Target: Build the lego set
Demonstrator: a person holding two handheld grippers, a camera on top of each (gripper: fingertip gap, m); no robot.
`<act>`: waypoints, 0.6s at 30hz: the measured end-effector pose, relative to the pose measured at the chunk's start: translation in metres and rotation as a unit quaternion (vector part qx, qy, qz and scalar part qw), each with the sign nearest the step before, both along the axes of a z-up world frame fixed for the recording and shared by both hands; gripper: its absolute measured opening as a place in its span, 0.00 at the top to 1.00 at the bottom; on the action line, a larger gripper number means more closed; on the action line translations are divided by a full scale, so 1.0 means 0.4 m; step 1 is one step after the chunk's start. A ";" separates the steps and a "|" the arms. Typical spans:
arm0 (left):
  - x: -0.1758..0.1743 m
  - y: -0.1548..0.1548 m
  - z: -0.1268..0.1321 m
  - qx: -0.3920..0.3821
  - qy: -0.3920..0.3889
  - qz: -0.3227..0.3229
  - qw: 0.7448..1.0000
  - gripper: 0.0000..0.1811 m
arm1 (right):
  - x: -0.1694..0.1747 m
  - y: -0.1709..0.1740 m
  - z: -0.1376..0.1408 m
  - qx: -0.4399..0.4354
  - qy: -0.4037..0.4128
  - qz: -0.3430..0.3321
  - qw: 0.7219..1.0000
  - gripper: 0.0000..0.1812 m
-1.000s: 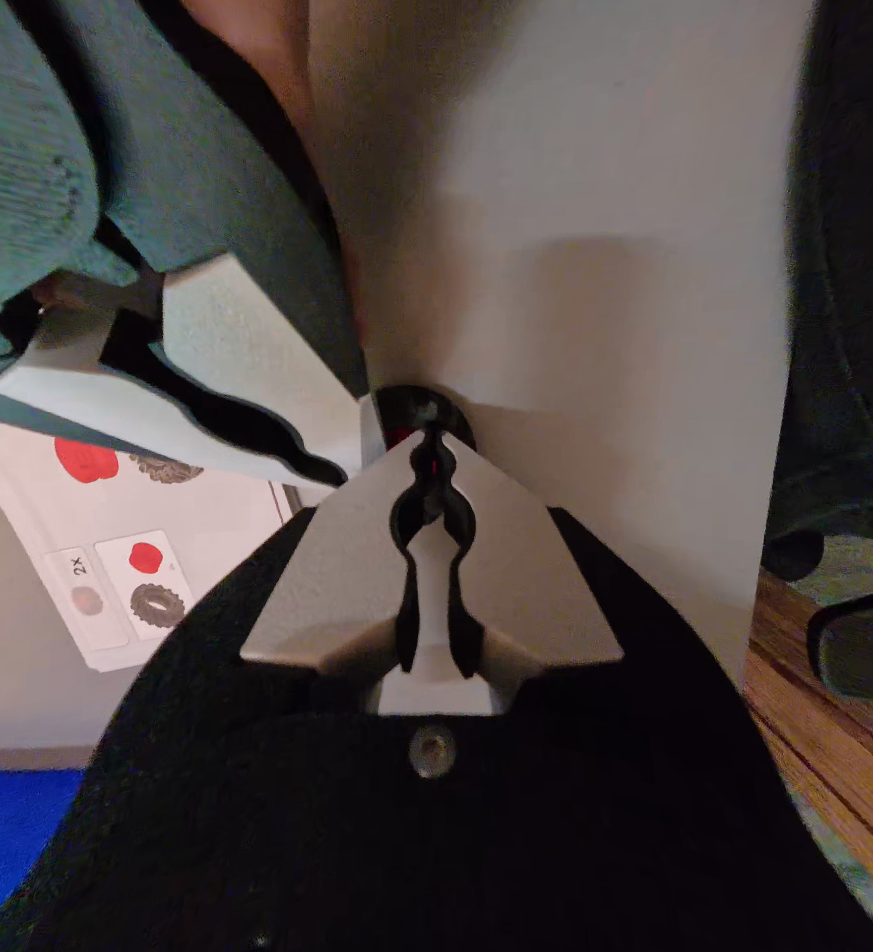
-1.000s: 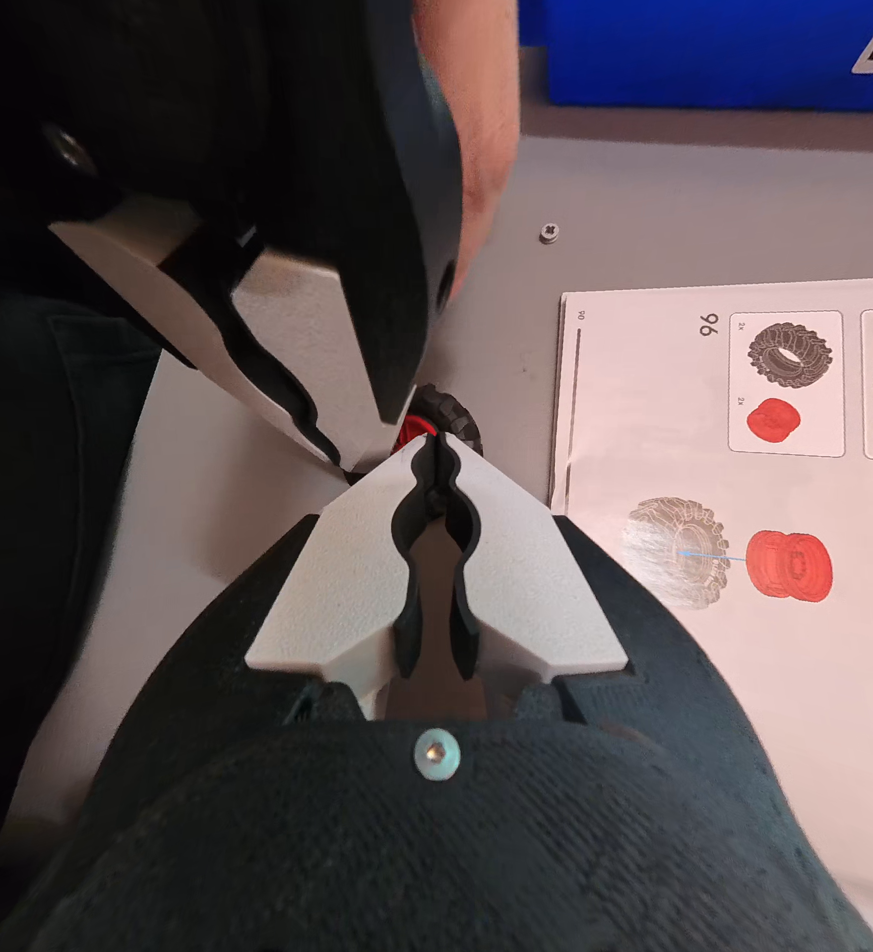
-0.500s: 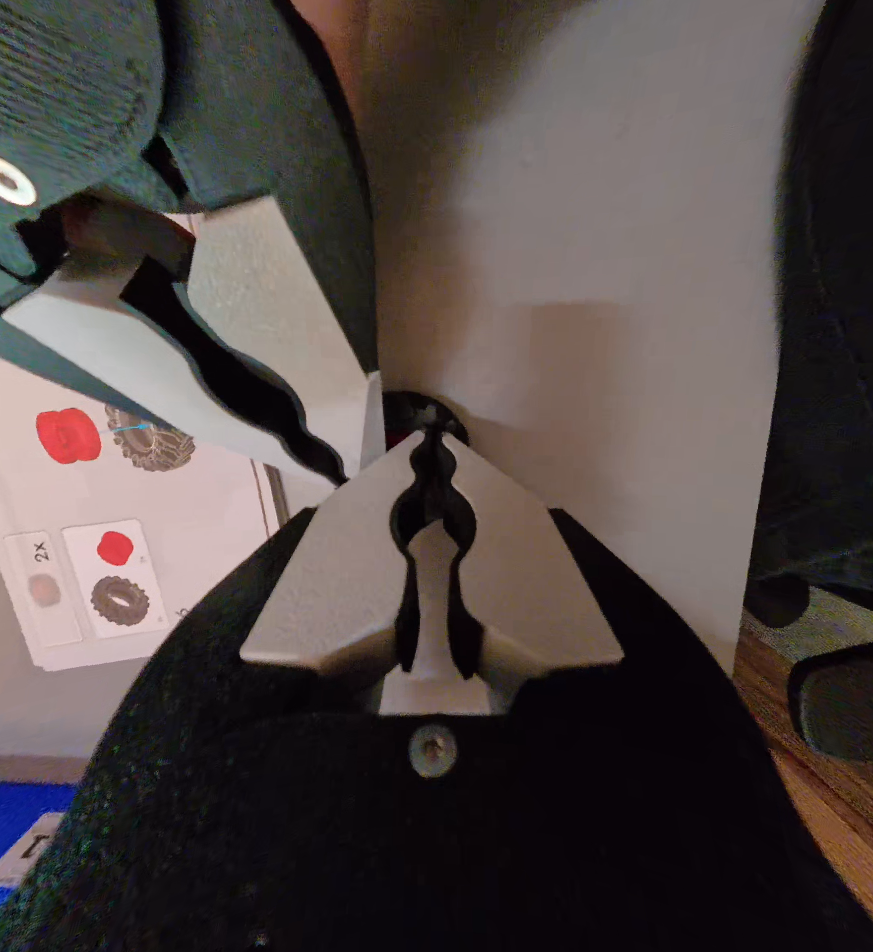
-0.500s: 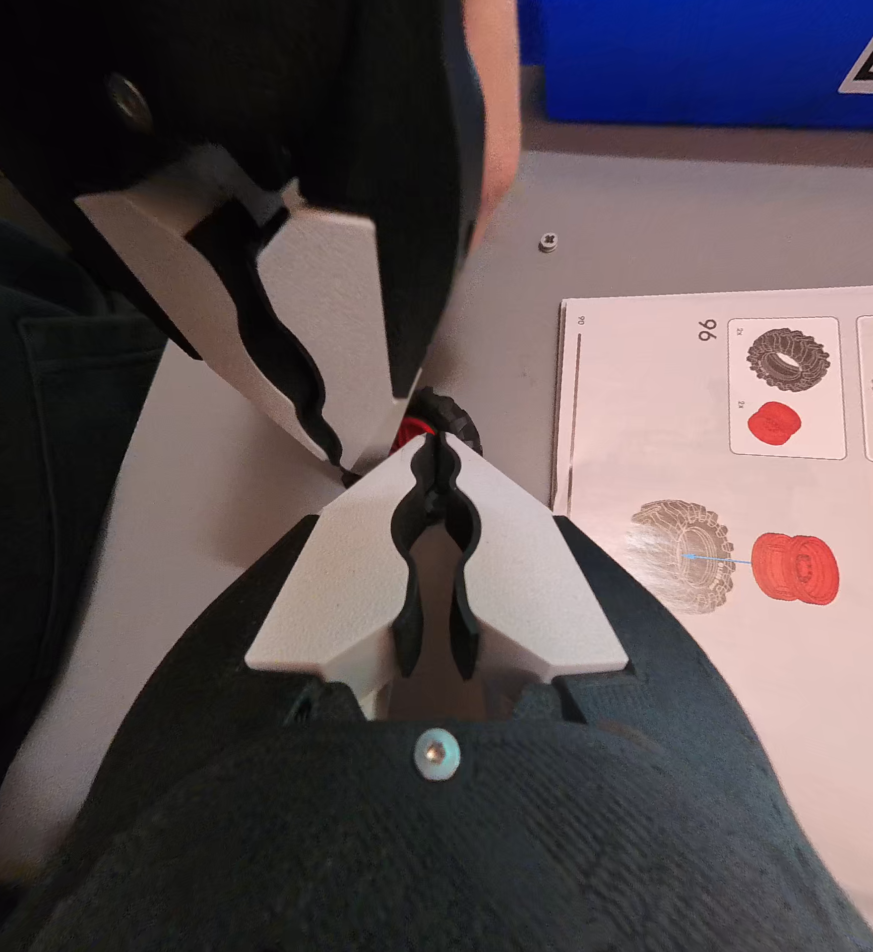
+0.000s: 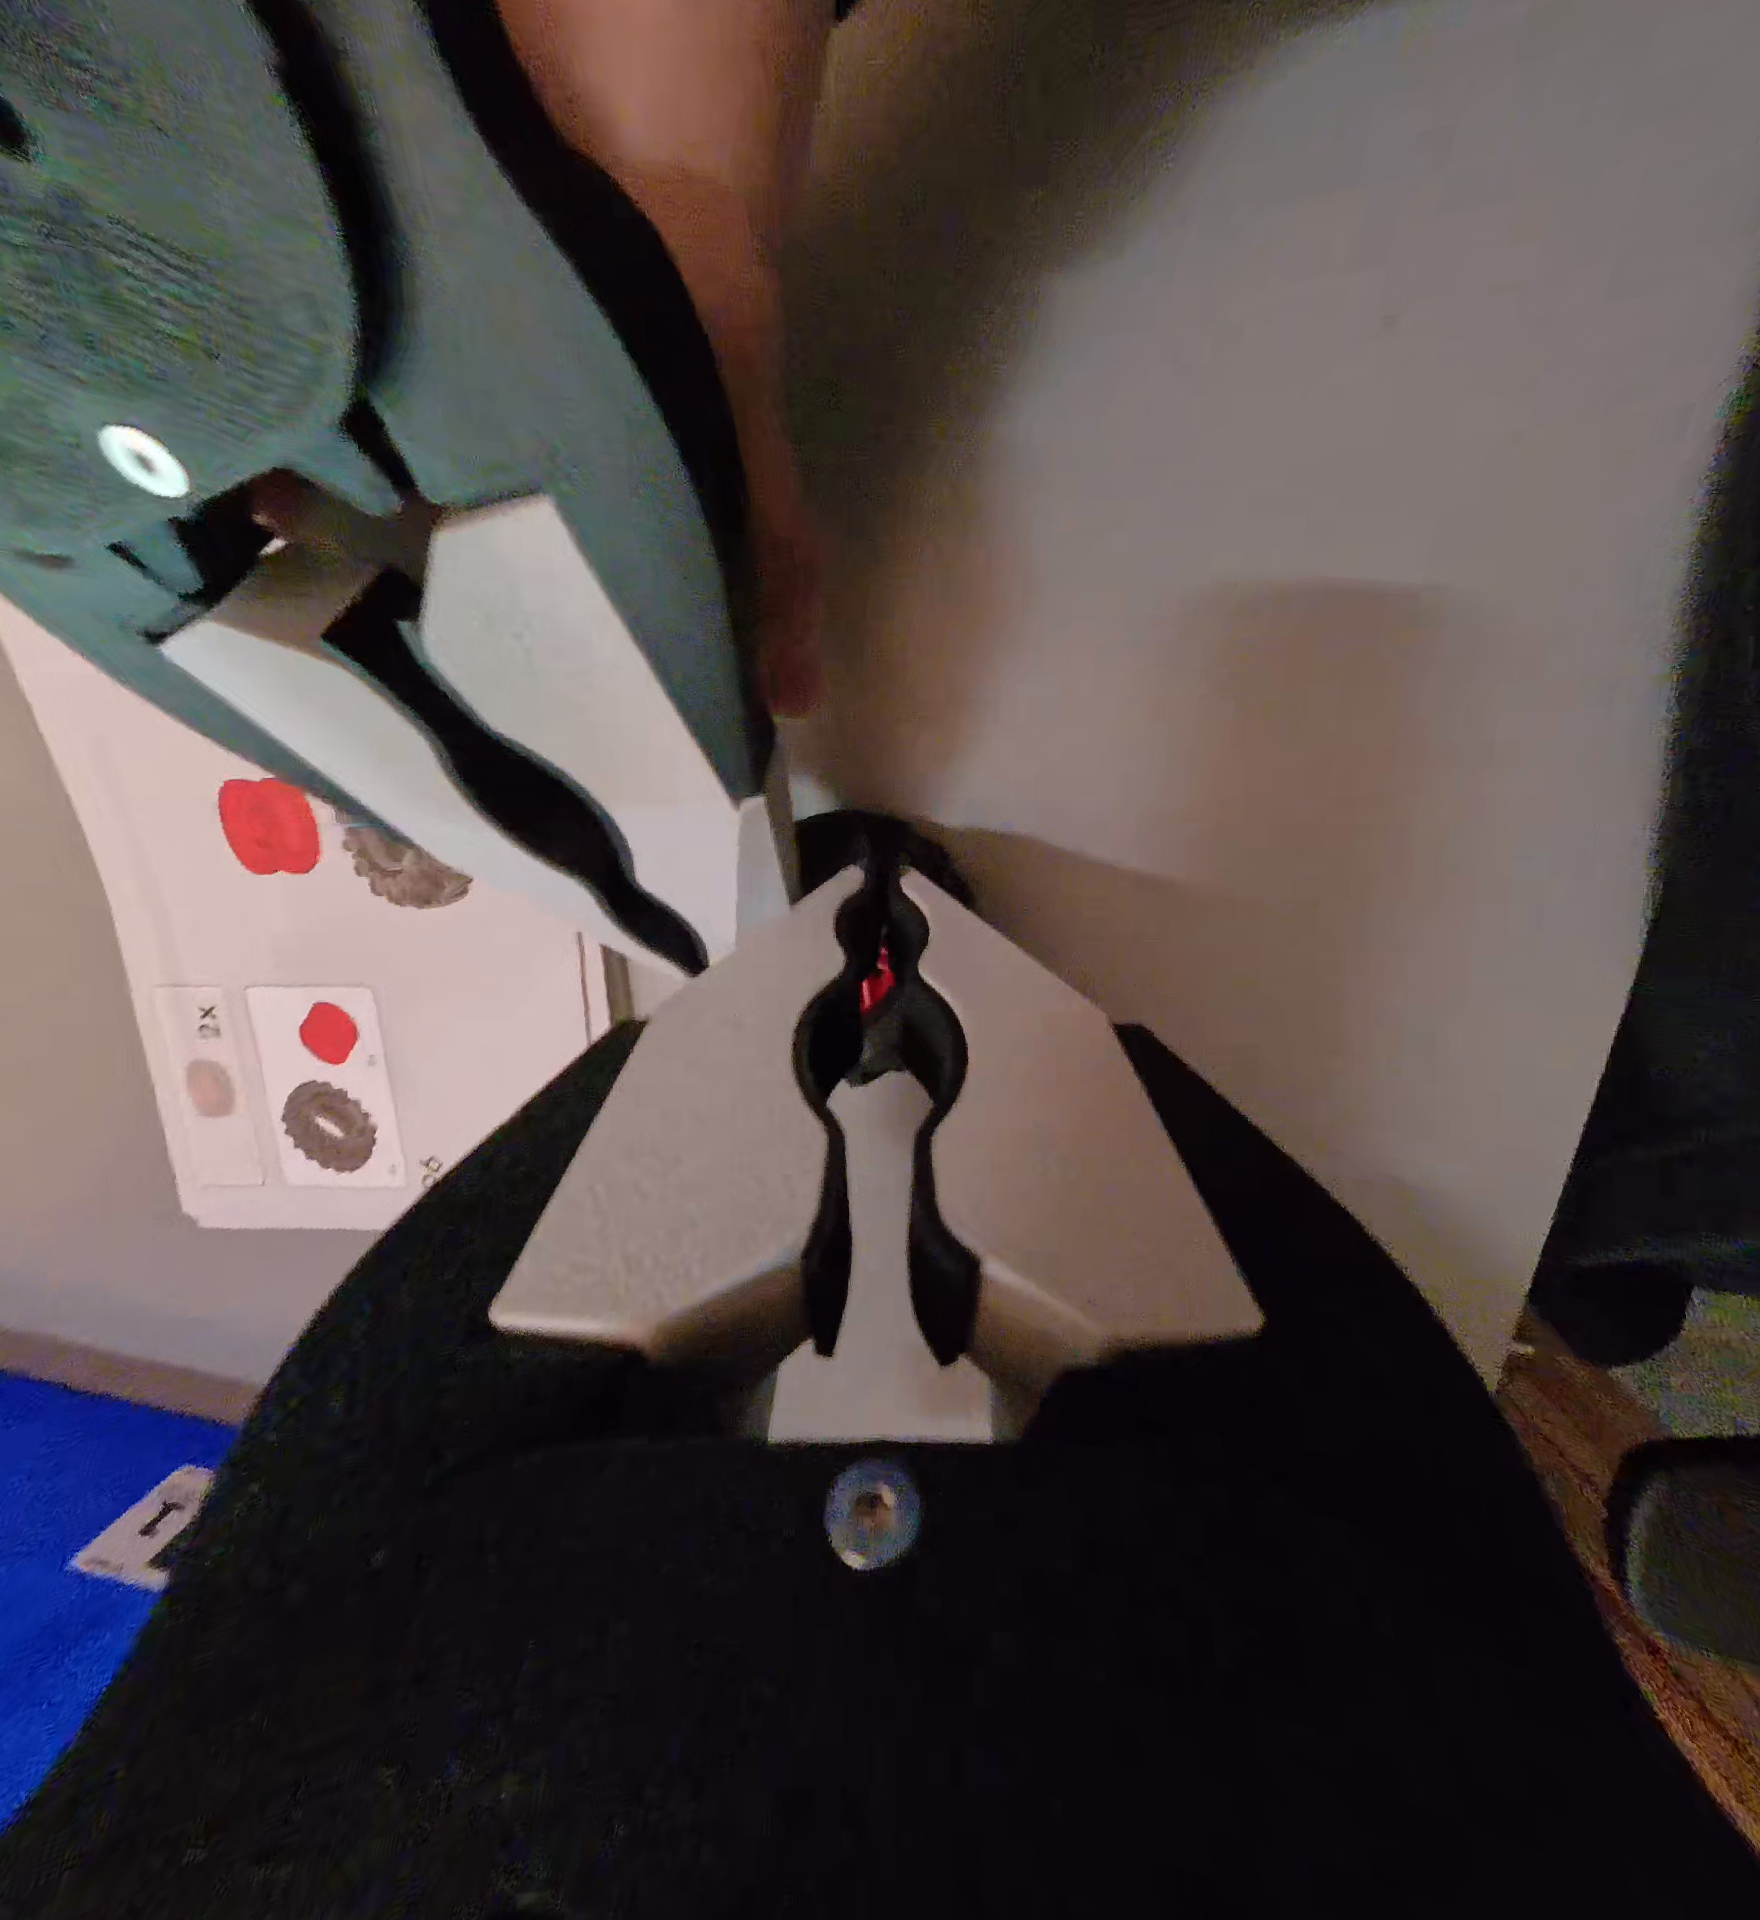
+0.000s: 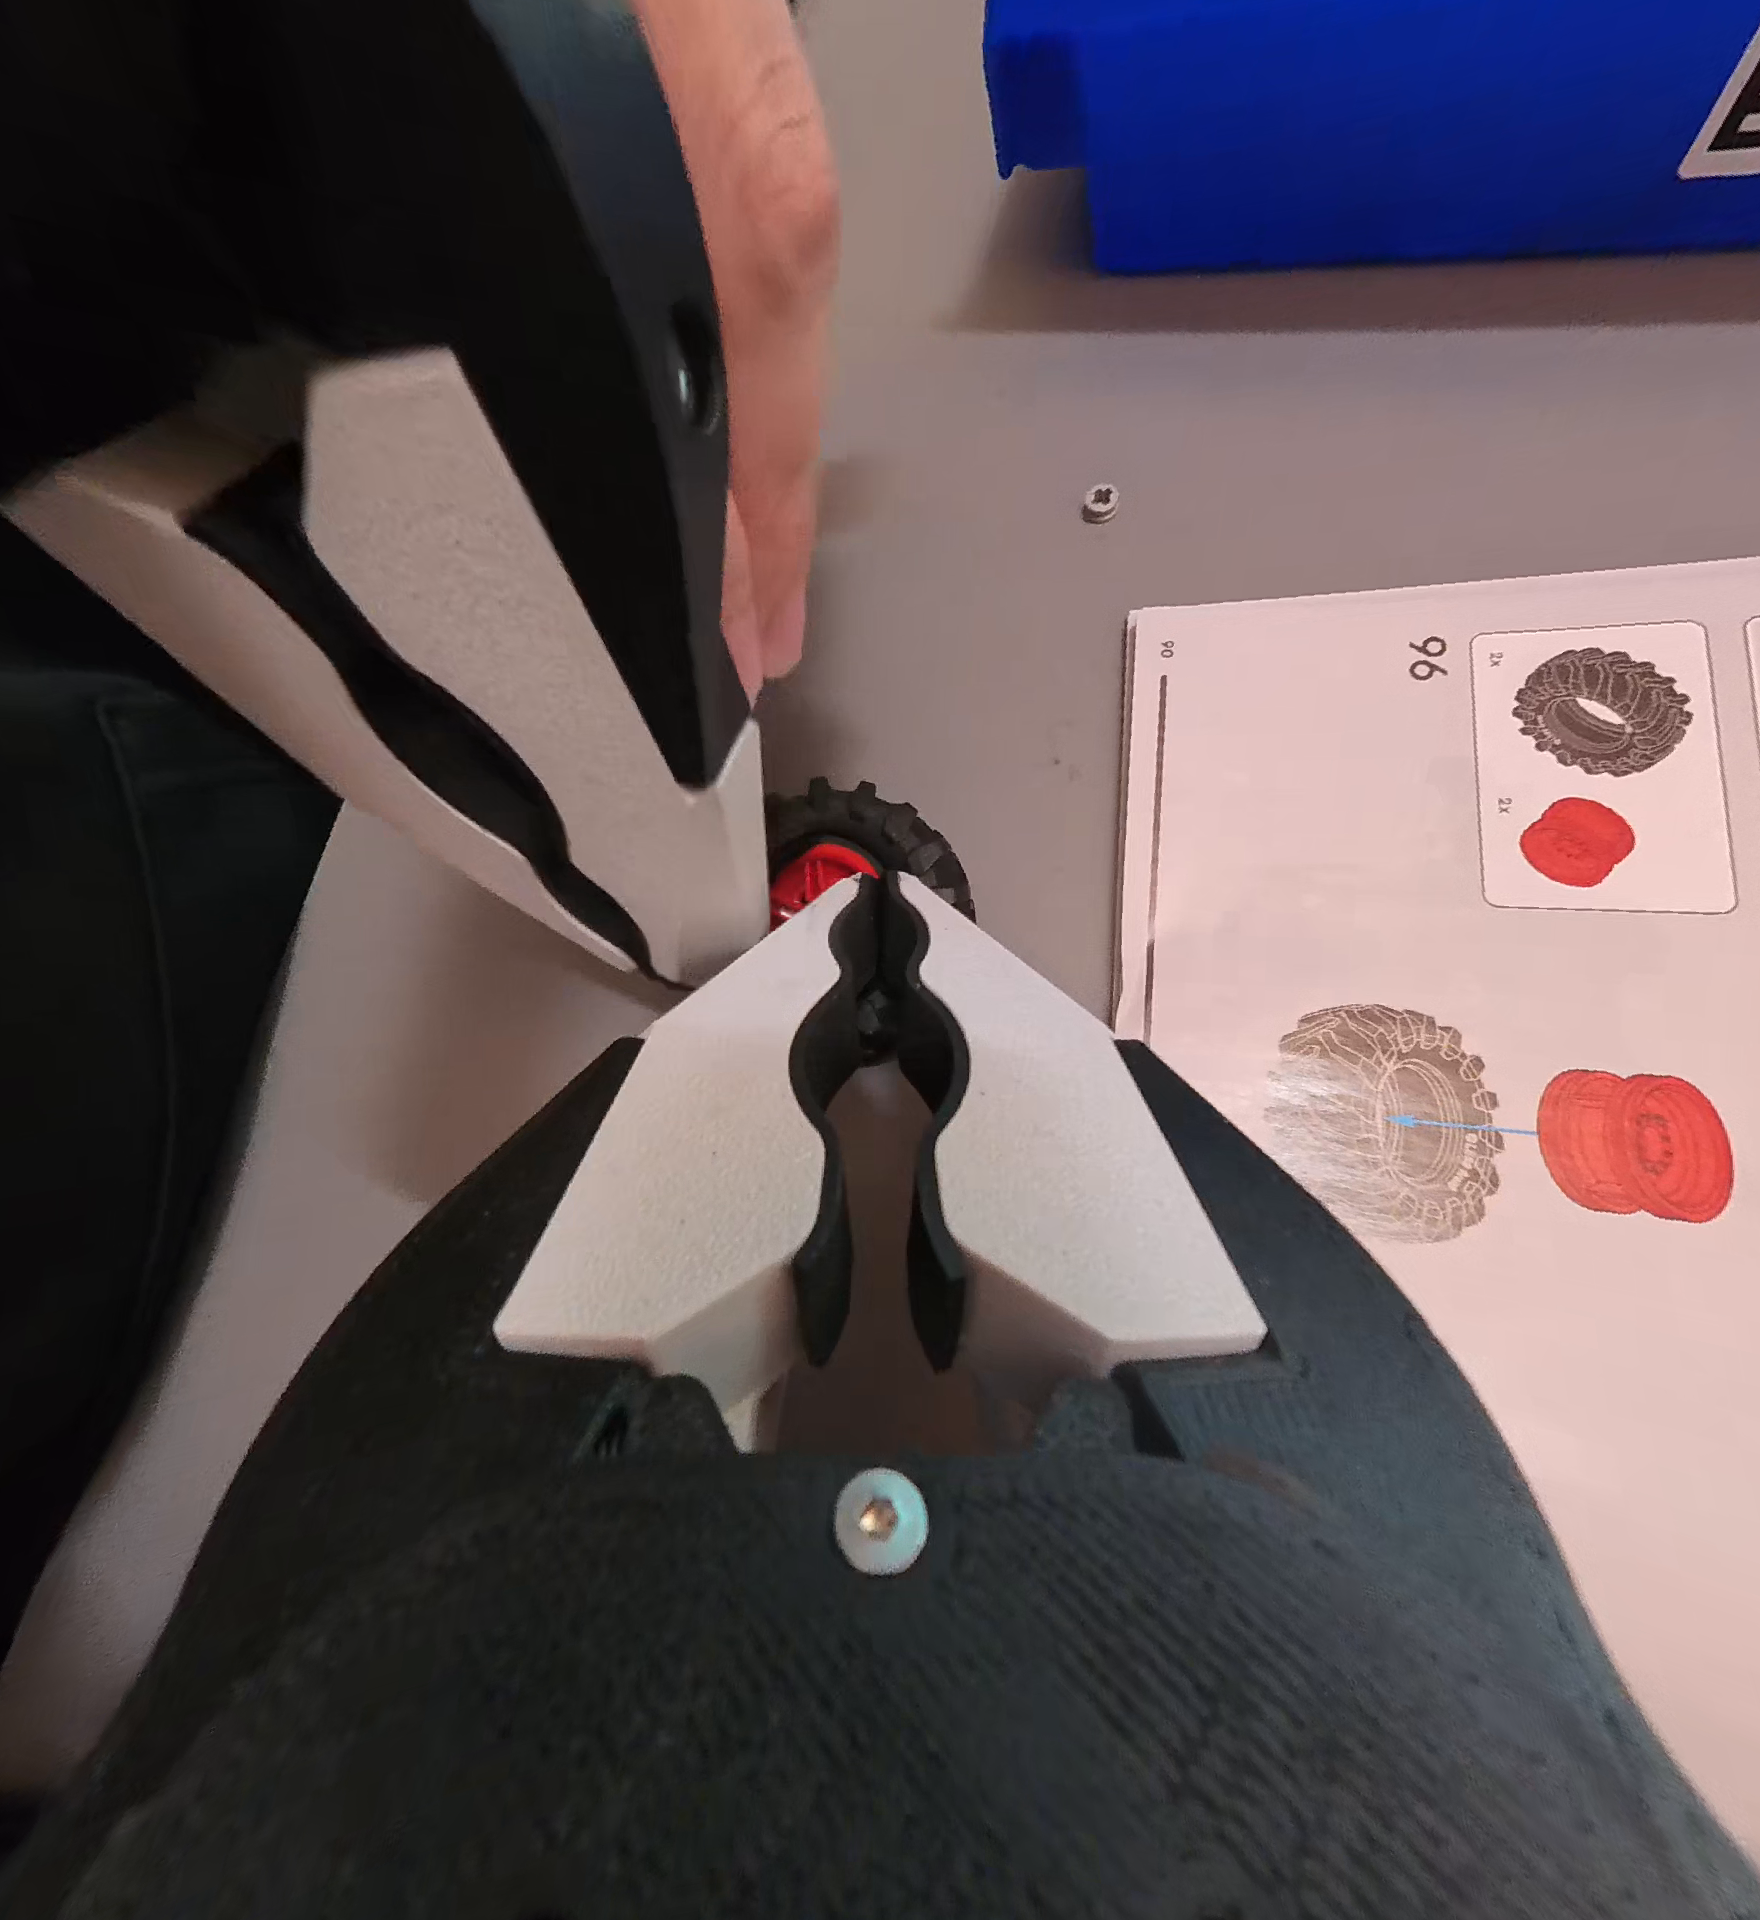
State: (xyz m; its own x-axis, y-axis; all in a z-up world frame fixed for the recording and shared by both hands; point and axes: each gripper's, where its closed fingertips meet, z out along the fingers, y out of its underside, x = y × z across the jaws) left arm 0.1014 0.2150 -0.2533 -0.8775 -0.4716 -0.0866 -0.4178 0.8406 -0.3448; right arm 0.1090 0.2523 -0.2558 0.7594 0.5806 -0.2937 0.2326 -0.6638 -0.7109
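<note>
A small wheel, a black knobby tire (image 6: 891,831) with a red rim (image 6: 803,888), is held just above the grey table (image 6: 969,540) between both grippers. My right gripper (image 6: 881,894) is shut on the tire's edge. My left gripper (image 5: 876,883) is shut with a bit of the red rim (image 5: 876,987) showing between its fingers, and the tire (image 5: 834,831) peeks out past its tips. In the right wrist view the left gripper (image 6: 699,935) comes in from the upper left and its tip presses against the rim. The right gripper (image 5: 725,930) also shows in the left wrist view.
An open instruction booklet (image 6: 1478,1039) lies right of the wheel, and it also shows in the left wrist view (image 5: 388,1039). A blue bin (image 6: 1375,135) stands behind it. A screw head (image 6: 1101,502) sits in the tabletop. A hand (image 6: 782,312) holds the left gripper. Dark trousers (image 6: 76,935) lie past the table's near edge. The screw head (image 6: 1101,502) sits 11 cm or so from the ends of my right fingers.
Both grippers stayed shut around the wheel while twisting against each other. More of the tire and rim now shows past the right gripper's tips, and red now shows between the left fingers.
</note>
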 end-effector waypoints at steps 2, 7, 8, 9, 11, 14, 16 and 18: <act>-0.001 0.001 -0.002 0.020 -0.001 -0.014 1.000 1.00 | -0.001 -0.001 0.000 -0.001 0.003 0.002 1.000 1.00; -0.005 -0.003 -0.006 0.057 -0.004 -0.054 0.997 1.00 | -0.002 -0.001 -0.001 -0.003 -0.002 0.001 1.000 1.00; -0.005 -0.004 -0.008 0.053 -0.004 -0.060 0.997 1.00 | -0.002 -0.002 -0.001 -0.004 0.002 0.001 1.000 1.00; -0.005 -0.006 -0.009 0.047 -0.002 -0.061 0.997 1.00 | -0.001 -0.002 -0.001 -0.004 0.004 0.002 1.000 1.00; -0.005 -0.008 -0.012 0.042 -0.007 -0.065 0.997 1.00 | -0.002 -0.002 -0.001 -0.006 0.011 0.001 1.000 1.00; -0.004 -0.008 -0.017 0.087 -0.015 -0.086 0.992 1.00 | -0.002 -0.002 -0.001 -0.006 0.008 0.001 1.000 1.00; -0.003 -0.006 -0.020 0.114 -0.010 -0.095 0.989 1.00 | -0.002 -0.003 -0.001 -0.007 0.007 0.001 1.000 1.00; -0.004 -0.006 -0.022 0.122 -0.012 -0.097 0.988 1.00 | -0.003 -0.002 -0.001 -0.006 0.013 0.000 1.000 1.00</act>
State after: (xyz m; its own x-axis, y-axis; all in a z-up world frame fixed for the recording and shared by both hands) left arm 0.0999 0.2126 -0.2622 -0.9458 -0.2569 -0.1986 -0.2345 0.9635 -0.1294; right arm 0.1078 0.2514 -0.2561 0.7516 0.5771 -0.3196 0.2143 -0.6718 -0.7090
